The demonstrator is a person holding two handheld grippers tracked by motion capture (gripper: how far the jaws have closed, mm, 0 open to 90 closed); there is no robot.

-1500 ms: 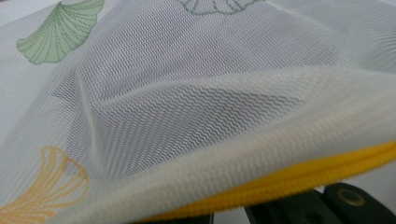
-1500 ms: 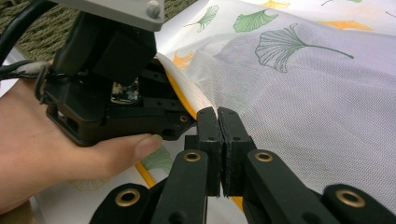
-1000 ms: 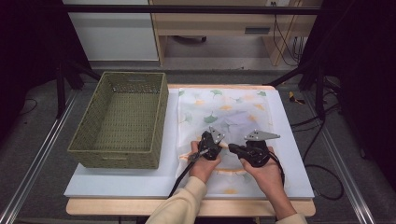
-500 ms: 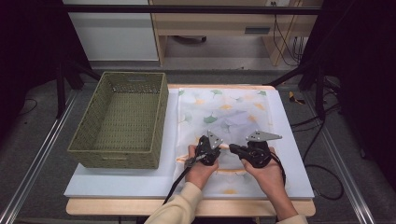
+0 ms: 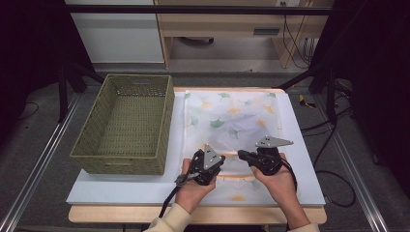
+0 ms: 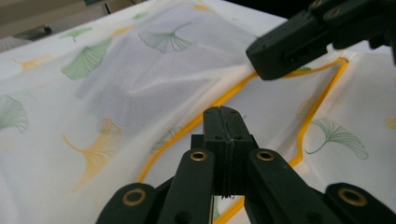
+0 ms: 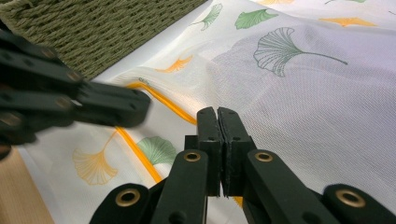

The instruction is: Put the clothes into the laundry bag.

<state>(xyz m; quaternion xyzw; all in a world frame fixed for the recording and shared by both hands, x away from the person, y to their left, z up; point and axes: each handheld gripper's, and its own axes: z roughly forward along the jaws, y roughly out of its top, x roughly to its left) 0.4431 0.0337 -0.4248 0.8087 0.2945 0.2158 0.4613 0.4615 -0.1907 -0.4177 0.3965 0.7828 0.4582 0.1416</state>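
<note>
Both closed hand-held grippers [image 5: 220, 164] over leaf-print cloth [image 5: 232, 121].

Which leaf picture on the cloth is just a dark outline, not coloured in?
The grey outlined fan leaf on the white leaf-print mesh cloth; the others are solid green or orange.

No readable text or labels.
</note>
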